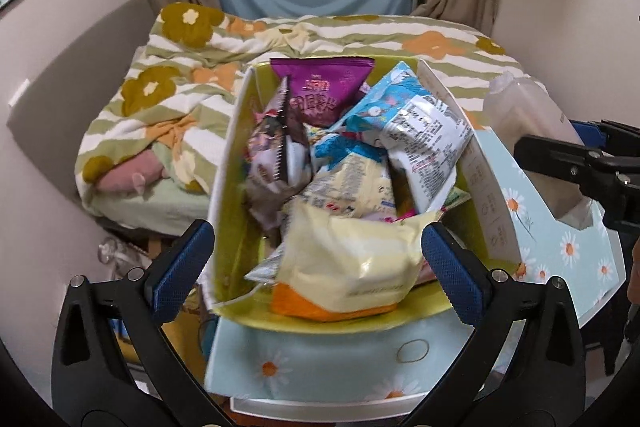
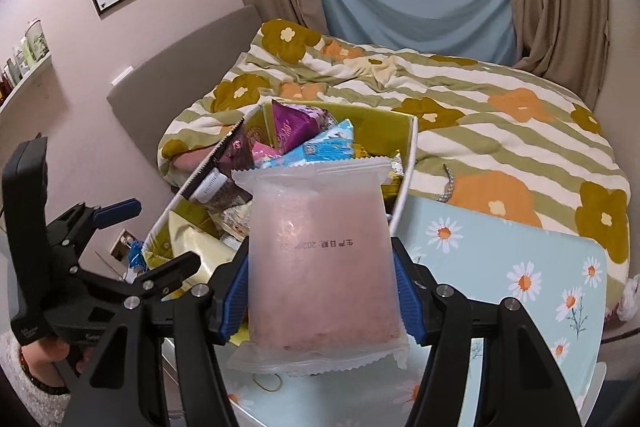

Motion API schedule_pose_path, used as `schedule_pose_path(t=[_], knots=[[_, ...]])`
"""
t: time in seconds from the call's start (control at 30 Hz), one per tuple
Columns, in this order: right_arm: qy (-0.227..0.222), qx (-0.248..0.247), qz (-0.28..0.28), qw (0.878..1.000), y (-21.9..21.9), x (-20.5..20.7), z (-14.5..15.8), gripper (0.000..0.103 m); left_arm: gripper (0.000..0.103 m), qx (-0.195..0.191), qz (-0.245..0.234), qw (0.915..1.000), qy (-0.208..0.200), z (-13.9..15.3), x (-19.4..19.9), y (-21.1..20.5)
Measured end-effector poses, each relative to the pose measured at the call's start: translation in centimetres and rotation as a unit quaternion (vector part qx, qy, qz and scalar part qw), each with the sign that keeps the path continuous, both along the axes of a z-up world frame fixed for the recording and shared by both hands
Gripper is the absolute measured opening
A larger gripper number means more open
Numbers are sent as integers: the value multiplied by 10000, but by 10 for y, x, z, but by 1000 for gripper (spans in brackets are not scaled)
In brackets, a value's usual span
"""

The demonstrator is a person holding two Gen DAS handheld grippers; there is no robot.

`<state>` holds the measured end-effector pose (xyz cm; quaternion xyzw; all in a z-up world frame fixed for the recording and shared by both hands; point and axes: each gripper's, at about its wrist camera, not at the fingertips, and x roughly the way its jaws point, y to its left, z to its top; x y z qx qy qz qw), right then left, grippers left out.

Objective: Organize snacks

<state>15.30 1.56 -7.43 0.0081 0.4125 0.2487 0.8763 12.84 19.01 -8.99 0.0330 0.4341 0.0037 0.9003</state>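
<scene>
Right wrist alone shows pink packet (image 2: 320, 263) clamped.

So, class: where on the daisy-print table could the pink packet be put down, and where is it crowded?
Free: the daisy-print table right of the box, up to the bedspread, and the strip before the box. Crowded: the box, heaped with snack packets. The right gripper holds the pink packet.

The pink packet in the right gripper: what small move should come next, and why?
Probably carry the pink packet forward over the green box and release it there. The right gripper is shut on it, the box already holds the other snacks, and the left gripper stands open and empty.
</scene>
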Motion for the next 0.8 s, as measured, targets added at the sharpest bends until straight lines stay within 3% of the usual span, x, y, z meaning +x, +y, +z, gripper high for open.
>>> schedule_pose_path(t=[0.3,0.6,0.63,0.73,0.8], knots=[[16,115,217,9997,42,9,8,59,103,-85,113,9999,42,-2,-6,31],[37,51,183,9998,82,39,-9,59,103,-50,108,9996,243,-16,1,44],[38,32,149,9999,84,41,-10,62,103,-43,114,9996,254,-18,2,44],[18,125,17,9999,80,41,-9,103,103,-68,163,9995,280,-22,3,44],[-29,127,-11,9999,75,39,-9,103,103,-82,202,9993,307,-26,4,44]])
